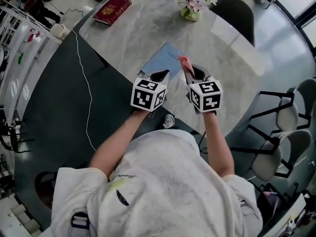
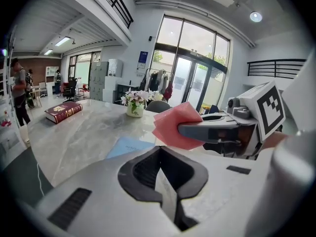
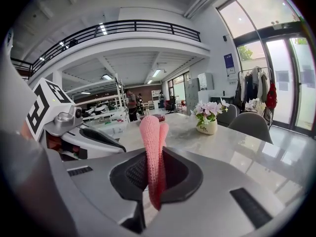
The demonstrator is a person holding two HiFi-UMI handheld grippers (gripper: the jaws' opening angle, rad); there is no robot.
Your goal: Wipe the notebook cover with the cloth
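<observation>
Ntbk (image 1: 160,58) on tbl (image 1: 237,53); vase (image 1: 191,9) behind, book (image 1: 112,10) L.

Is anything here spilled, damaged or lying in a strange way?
Nothing stands out. The notebook lies flat and closed on the table, the flower pot stands upright, and the cloth is clamped in the right gripper; no spill or damage shows.

On marble table (image 1: 148,28): blue notebook (image 1: 160,58); right claw (image 1: 192,74) pinches pink cloth (image 1: 185,62) at its right edge; left claw (image 1: 159,76) alongside.

The bench (image 1: 133,38) lies bare all round the notebook (image 1: 160,60) before me; only the flower pot (image 1: 191,13), far, and the red book (image 1: 112,10), far left, stand on it.
</observation>
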